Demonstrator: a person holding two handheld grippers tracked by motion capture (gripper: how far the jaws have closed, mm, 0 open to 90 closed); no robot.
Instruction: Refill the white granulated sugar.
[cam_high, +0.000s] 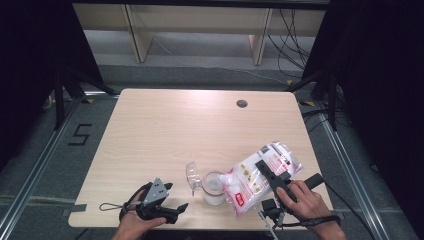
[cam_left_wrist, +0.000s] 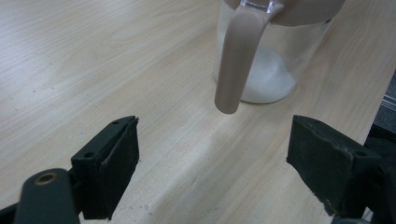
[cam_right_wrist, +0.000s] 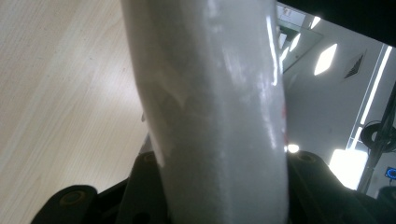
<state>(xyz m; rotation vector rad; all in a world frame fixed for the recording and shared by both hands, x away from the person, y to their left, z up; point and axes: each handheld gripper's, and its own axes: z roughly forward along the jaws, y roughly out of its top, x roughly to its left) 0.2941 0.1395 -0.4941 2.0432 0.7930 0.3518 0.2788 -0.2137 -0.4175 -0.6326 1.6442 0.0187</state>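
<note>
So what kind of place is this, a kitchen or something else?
Probably a lab or recording studio, not a kitchen: a bare wooden table stands between black curtains, a 5 is taped on the floor, and loose cables trail behind it.

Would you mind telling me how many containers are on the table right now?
2: a clear jar with white contents near the front edge, lid open, and a plastic bag tilted over it, clamped in the right tongs. None appear hidden.

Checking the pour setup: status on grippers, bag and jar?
Left gripper open, fingers short of jar. Right gripper shut on bag, tilted over the jar mouth. Jar lid hinged open; nothing in the way.
</note>
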